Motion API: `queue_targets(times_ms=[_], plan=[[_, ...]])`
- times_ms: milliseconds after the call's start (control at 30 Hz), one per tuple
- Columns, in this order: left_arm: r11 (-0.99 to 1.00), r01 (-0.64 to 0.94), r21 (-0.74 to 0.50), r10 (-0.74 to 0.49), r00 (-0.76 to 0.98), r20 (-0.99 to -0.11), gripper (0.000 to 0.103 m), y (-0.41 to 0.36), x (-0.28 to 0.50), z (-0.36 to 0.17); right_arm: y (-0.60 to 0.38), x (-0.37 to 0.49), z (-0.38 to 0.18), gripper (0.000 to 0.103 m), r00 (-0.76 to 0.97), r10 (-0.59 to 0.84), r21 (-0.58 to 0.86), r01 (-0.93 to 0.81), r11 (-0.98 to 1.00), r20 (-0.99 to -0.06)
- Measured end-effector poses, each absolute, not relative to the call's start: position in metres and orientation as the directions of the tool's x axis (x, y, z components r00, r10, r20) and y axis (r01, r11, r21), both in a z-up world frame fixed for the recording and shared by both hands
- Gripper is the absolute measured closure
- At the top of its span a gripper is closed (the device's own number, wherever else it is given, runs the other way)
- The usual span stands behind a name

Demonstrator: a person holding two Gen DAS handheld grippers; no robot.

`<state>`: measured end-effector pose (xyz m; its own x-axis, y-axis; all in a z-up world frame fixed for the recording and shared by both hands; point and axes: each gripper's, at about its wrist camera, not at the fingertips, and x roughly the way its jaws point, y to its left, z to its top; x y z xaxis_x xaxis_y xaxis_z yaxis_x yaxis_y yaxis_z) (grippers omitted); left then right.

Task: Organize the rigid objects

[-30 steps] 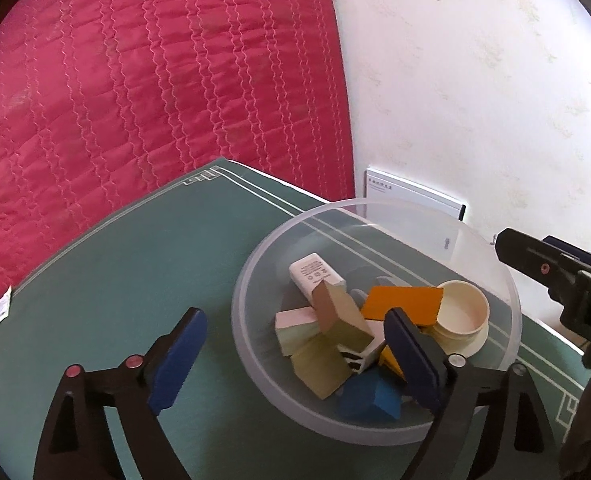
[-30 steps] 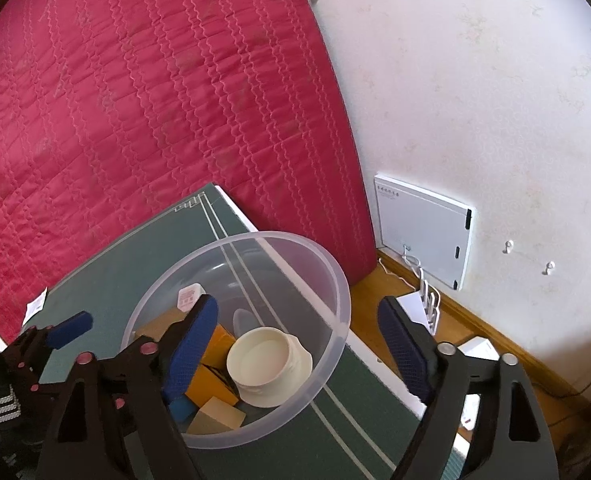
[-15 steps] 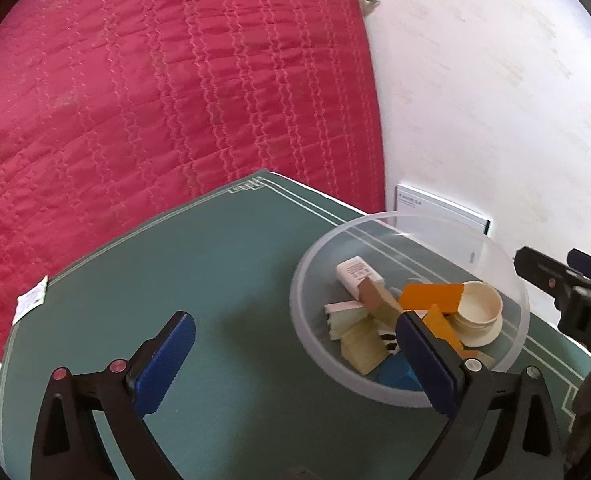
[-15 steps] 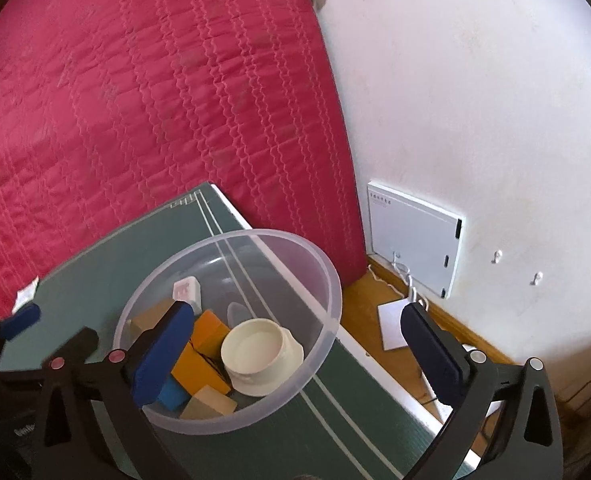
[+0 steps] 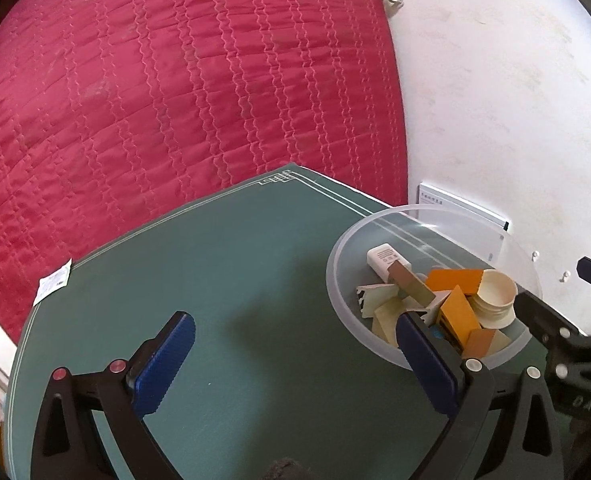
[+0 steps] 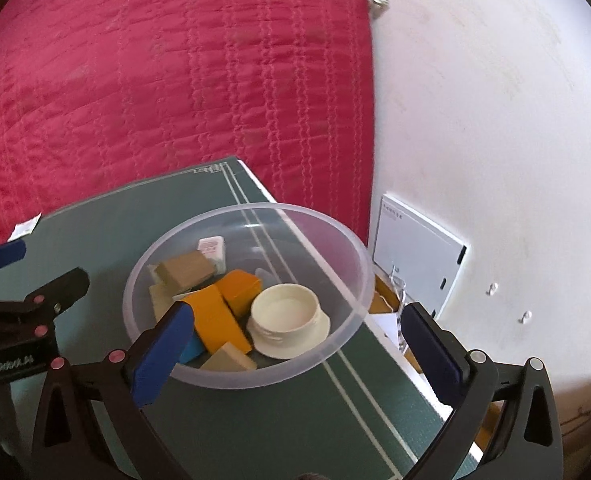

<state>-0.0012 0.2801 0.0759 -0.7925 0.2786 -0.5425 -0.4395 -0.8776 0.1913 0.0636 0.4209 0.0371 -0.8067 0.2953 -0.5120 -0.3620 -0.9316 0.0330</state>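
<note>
A clear plastic bowl [image 6: 351, 248] stands near the right edge of the green table mat [image 5: 215, 280]. It holds orange blocks [image 6: 219, 320], tan blocks [image 6: 185, 268], a blue block [image 6: 193, 350], a small white box [image 6: 212, 248] and a cream round lid [image 6: 287, 316]. The bowl also shows in the left wrist view [image 5: 343, 248]. My left gripper [image 5: 295, 364] is open and empty over the mat, left of the bowl. My right gripper [image 6: 295, 354] is open and empty, above the bowl's near rim.
A red quilted bed cover [image 5: 155, 100] lies behind the table. A white wall [image 6: 495, 120] is on the right, with a white flat panel [image 6: 419, 248] leaning low against it. A small paper label [image 5: 53, 282] sits at the mat's left edge.
Both grippers have pulled back and up from the bowl. The left gripper has shifted left, so the bowl now sits further right in its view. The bowl has not moved.
</note>
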Motion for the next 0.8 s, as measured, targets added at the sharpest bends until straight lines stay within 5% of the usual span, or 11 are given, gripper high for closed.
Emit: queue_targets(times_ms=[800], plan=[[-0.866,-0.461,0.192,0.288,-0.775,-0.562,0.001,0.2823,0.0036,0.0666,0.4106,0.0618,0.0306,0.000,-0.796,0.293,-0.002,-0.344,-0.939,-0.530]])
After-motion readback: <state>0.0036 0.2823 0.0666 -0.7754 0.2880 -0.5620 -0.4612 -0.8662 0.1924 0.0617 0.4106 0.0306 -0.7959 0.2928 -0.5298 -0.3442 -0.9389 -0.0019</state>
